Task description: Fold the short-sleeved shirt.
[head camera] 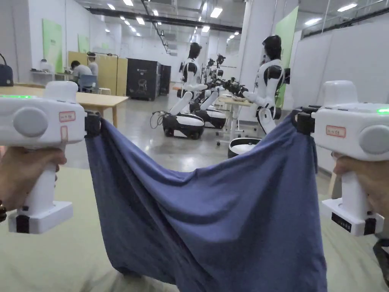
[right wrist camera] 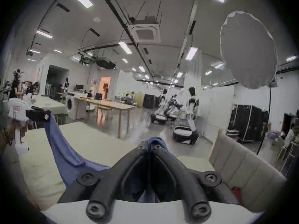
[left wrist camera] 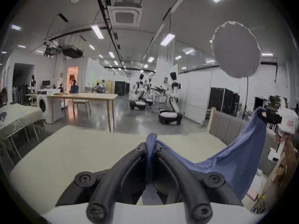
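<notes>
A blue short-sleeved shirt (head camera: 212,220) hangs in the air between my two grippers, sagging in the middle, its lower part reaching the pale green bed surface (head camera: 45,258). My left gripper (head camera: 93,123) is shut on the shirt's upper left corner; in the left gripper view both black jaws pinch the blue cloth (left wrist camera: 151,148). My right gripper (head camera: 304,121) is shut on the upper right corner, and the right gripper view shows its jaws closed on a fold of shirt (right wrist camera: 149,144). Both are held at about the same height, wide apart.
The pale green bed (left wrist camera: 68,154) lies below, with a padded headboard (right wrist camera: 242,164) at its right. Beyond it are a wooden table (head camera: 98,99), several white humanoid robots (head camera: 268,87) on grey floor, a washing machine (left wrist camera: 43,104) and seated people (head camera: 81,70) far back.
</notes>
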Motion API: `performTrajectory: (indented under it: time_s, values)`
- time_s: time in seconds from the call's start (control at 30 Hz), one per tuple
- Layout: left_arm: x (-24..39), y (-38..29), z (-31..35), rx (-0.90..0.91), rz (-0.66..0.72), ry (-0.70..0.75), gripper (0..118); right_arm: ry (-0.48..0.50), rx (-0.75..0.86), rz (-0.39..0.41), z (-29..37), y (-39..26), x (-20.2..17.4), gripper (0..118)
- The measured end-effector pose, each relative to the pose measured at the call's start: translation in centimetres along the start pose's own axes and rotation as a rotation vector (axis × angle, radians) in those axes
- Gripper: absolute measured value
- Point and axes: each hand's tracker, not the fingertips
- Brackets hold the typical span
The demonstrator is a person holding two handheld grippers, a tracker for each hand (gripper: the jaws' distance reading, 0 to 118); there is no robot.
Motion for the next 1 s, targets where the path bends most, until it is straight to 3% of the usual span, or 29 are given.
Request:
performTrajectory:
  time_s: [0.17,0.23,0.3,0.5,0.63,0.83,1.0]
  values:
    - [0.4,9.9,-4.6,0.022,-0.069,0.162,5,-0.066,0.038,-0.030,-4.7,8.6,1.8,2]
    - [0.3,12.2,-5.4,0.043,-0.058,0.159,5,-0.064,0.028,-0.034,-6.6,10.6,2.4,2]
    - [0.2,13.7,-6.1,0.076,-0.041,0.171,5,-0.102,-0.003,-0.102,-7.8,11.9,2.2,2]
    - [-1.1,15.1,-7.4,0.111,-0.021,0.219,5,-0.117,0.084,-0.073,-10.0,12.9,2.0,2]
    - [-1.5,13.5,-9.1,0.117,-0.020,0.204,5,-0.102,0.100,-0.111,-11.6,11.5,2.3,2]
    - [-2.5,7.0,-13.3,0.035,0.000,0.180,5,-0.112,0.050,-0.145,-14.4,4.4,1.8,2]
    - [-3.4,-0.9,-15.8,-0.067,-0.006,0.193,5,-0.100,-0.112,-0.161,-16.6,-3.8,1.3,2]
